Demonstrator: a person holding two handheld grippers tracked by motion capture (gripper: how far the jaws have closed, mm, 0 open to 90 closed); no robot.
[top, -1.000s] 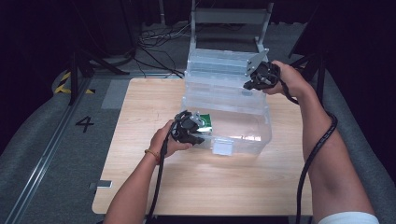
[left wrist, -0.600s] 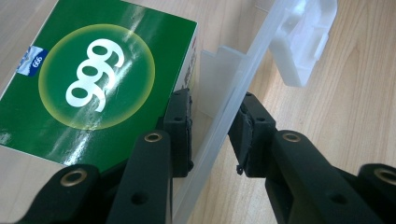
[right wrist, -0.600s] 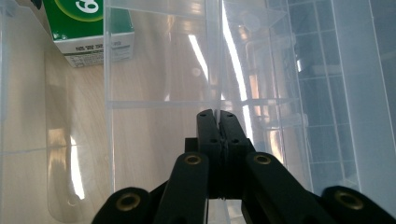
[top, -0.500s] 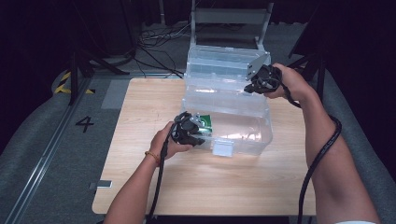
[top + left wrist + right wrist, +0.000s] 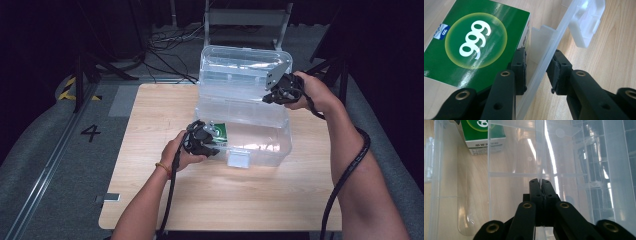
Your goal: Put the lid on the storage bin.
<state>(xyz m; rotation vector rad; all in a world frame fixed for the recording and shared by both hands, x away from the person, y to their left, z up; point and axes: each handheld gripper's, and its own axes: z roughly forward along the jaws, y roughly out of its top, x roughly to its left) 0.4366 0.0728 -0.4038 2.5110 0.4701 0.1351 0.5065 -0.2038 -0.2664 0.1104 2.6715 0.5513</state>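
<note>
- Clear storage box [image 5: 260, 145]: stands on the table [image 5: 165, 200], past its centre toward 12 o'clock. The long axis runs 9 to 3 o'clock, the mouth faces up, and the lid stands raised on the 12 o'clock side. The latch [image 5: 237, 157] hangs at 6 o'clock.
- Inner tray [image 5: 240, 107]: sits in the box's upper part, its long axis matching the box.
  - Risk: lifted by one thin partition at its 3 o'clock end, it may tip, jam against the walls or slip out of the pinch.
- Green carton [image 5: 220, 132]: lies flat inside the box at the 8 o'clock corner, just beside the front wall. The printed face is up; the long axis seems to run 9 to 3 o'clock.
  - Risk: a dropped tray would land on it.
- Left gripper [image 5: 537, 62]: slightly parted, straddling the front wall. One pad is inside and one outside, with a gap showing on the inner side.
  - Risk: so loose a brace may let the box skid or rise with the tray.
- Right gripper [image 5: 540, 181]: closed tight on a clear tray partition.
</note>
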